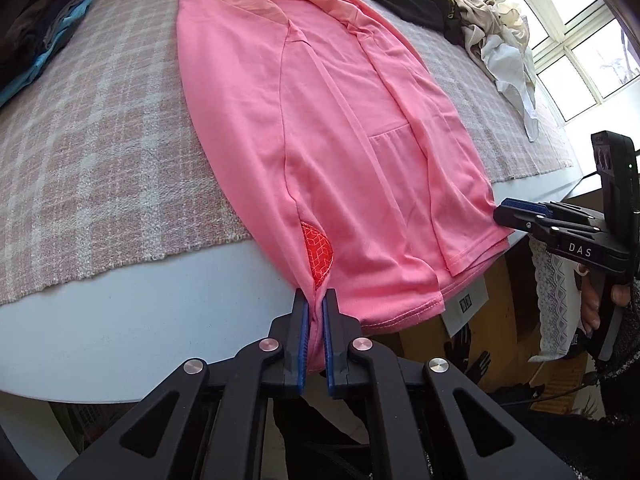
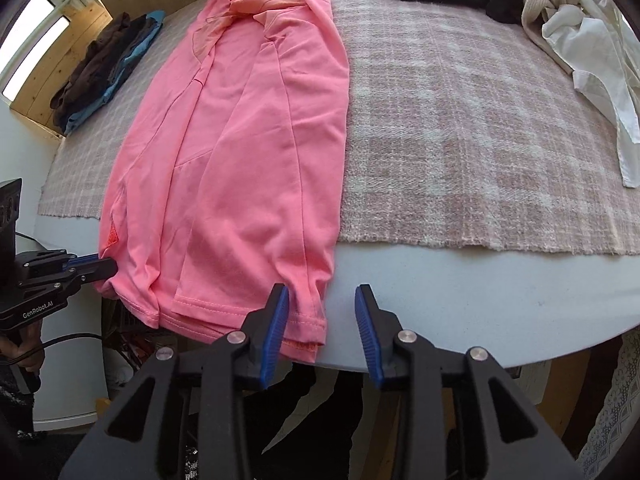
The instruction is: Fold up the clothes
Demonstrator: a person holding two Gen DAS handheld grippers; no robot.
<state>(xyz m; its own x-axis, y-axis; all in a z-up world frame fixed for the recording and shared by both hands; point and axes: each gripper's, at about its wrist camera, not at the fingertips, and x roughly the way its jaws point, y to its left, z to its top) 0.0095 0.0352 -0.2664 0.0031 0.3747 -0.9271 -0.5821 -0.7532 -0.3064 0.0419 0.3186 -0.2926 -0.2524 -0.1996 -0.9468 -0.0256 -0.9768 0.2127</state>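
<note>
Pink shirt [image 1: 320, 140] hem pinched in your left hand-held gripper [image 1: 316, 312] at six o'clock; your right hand-held gripper [image 2: 322, 312] gapes empty.

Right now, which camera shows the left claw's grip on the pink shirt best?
The left wrist view: the left claw is shut on the pink shirt hem, seen head-on. The right wrist view shows that claw only sideways at the picture's edge, its pads hidden.

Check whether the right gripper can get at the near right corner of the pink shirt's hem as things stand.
Probably yes. The right gripper stands open right at the pink shirt hem corner, at the table edge, with nothing between. The left gripper is clamped on the opposite corner, clear of it.
</note>
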